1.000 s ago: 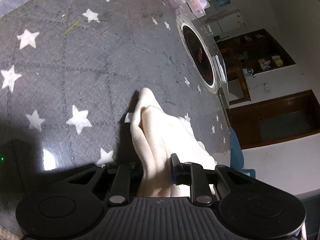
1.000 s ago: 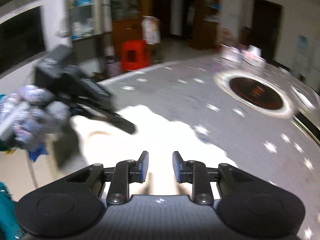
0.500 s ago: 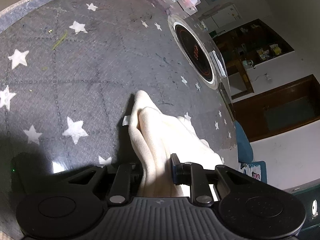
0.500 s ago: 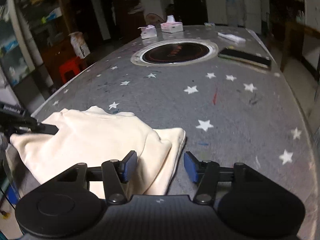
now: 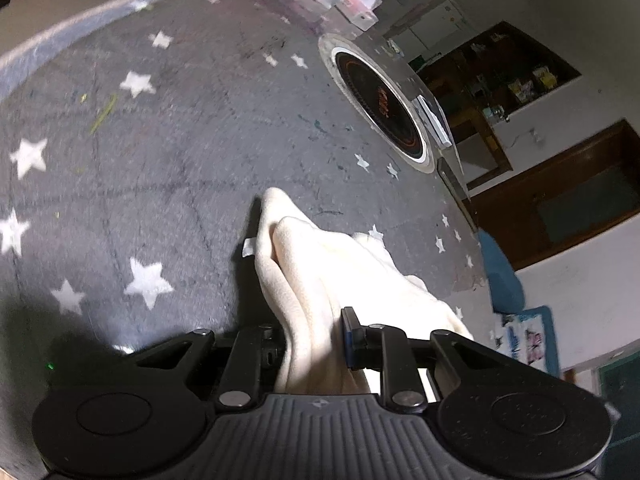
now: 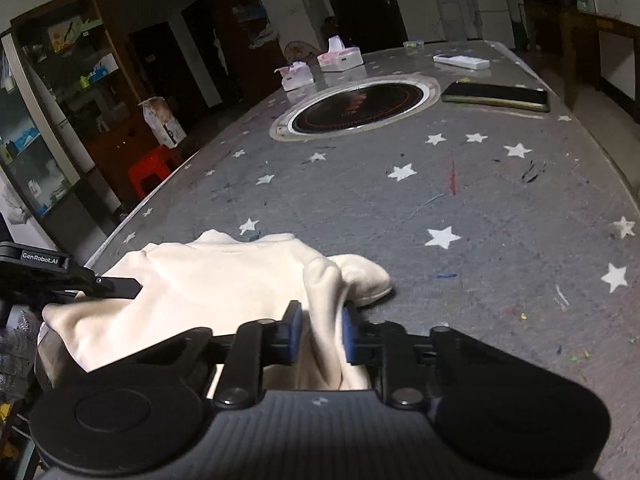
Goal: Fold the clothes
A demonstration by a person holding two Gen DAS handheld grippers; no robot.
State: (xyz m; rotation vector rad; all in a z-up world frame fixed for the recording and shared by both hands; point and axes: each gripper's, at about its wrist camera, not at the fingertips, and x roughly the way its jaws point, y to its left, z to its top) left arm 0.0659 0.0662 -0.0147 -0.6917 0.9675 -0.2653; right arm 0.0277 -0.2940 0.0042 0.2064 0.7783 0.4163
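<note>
A cream garment (image 5: 320, 264) lies bunched at the near edge of the grey star-patterned table (image 5: 160, 160). My left gripper (image 5: 316, 332) is shut on its gathered end, and the cloth hides the left pad. In the right wrist view the same garment (image 6: 224, 276) spreads to the left. My right gripper (image 6: 321, 328) is closing its jaws on a raised fold at the garment's right end, and the blue pads pinch the cloth. The left gripper (image 6: 128, 282) shows at the far left of that view, gripping the garment's other end.
A round black hob (image 6: 360, 110) is set into the table's middle. Behind it stand two pink tissue boxes (image 6: 340, 58) and a white remote (image 6: 460, 60). A dark flat device (image 6: 496, 96) lies to the right. A red stool (image 6: 154, 168) stands on the floor at the left.
The right gripper swung round to the garment's right end, opened wide, then closed on a fold that now stands up between its pads. The left gripper kept its hold and rolled slightly.
</note>
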